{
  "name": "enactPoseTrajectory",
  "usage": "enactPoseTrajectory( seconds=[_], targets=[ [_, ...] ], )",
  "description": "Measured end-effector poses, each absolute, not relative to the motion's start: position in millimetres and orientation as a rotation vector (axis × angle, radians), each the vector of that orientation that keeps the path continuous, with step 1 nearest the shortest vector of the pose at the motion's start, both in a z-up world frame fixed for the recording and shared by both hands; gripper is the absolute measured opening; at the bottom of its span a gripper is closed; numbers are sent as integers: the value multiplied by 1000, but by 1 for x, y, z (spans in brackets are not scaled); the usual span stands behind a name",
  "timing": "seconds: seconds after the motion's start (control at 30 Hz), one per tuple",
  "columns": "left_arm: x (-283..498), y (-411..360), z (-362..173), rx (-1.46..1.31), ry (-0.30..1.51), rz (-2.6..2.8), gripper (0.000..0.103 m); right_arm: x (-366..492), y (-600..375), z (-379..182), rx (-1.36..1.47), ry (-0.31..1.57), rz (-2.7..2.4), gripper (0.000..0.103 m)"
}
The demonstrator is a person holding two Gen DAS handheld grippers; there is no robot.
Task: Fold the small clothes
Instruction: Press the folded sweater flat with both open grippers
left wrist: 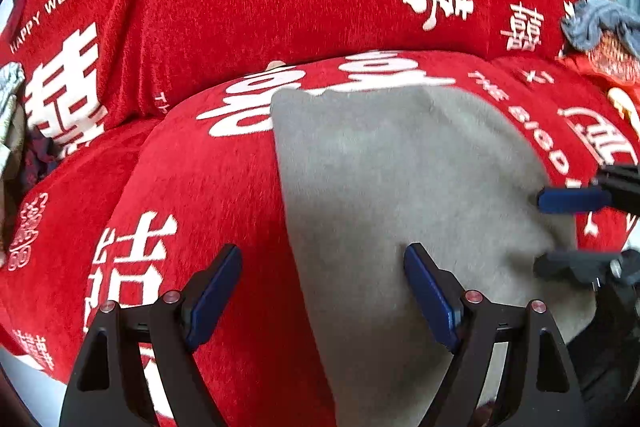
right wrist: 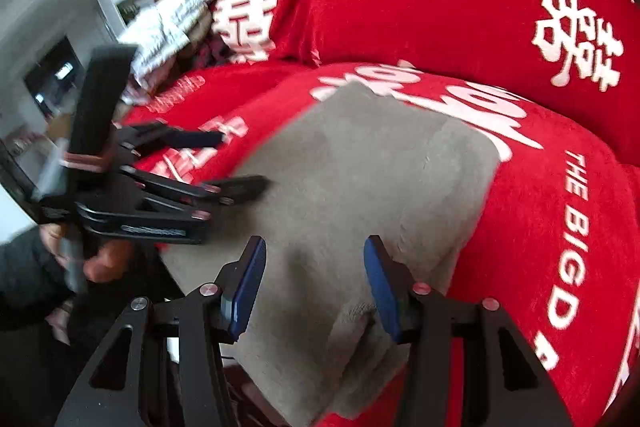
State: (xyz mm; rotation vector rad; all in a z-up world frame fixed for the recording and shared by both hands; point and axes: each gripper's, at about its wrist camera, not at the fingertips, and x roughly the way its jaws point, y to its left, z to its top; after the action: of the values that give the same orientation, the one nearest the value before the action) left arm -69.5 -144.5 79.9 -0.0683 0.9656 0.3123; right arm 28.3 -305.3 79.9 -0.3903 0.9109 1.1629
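Grey cloth point(left wrist: 400, 187) spread flat on red sofa cover point(left wrist: 200, 167). Left gripper point(left wrist: 324, 291) spread wide, straddling cloth's left edge, gripping nothing. Right gripper point(right wrist: 316, 283) half parted over cloth's near edge, pads clear of the fabric.

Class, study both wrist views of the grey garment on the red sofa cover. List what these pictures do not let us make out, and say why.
- Grey garment: its near end is cut off by the bottom edge in both views, so its type is unclear.
- Left gripper: motion-blurred in the right wrist view.
- Right gripper: cut off by the right edge in the left wrist view.
- Blue-grey cloth: too small and distorted at the rim.
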Motion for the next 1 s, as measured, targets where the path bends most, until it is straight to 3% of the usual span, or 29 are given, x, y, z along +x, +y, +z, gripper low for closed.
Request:
enactPoseTrajectory(
  seconds=[0.23,0.43,0.77,1.0],
  targets=[
    [-76,-144,70,-97,961,322,85,30,-318,68,-352,903,1162,52],
    [-94,-154,85,-95,930,344,84,-4,-328,88,-375,837,1169,55],
    [-108,-164,77,-89,925,365,84,-13,-338,52,-337,935,1091,54],
    [-111,-167,78,-79,921,390,84,-17,-338,59,-316,945,1014,55]
  ],
)
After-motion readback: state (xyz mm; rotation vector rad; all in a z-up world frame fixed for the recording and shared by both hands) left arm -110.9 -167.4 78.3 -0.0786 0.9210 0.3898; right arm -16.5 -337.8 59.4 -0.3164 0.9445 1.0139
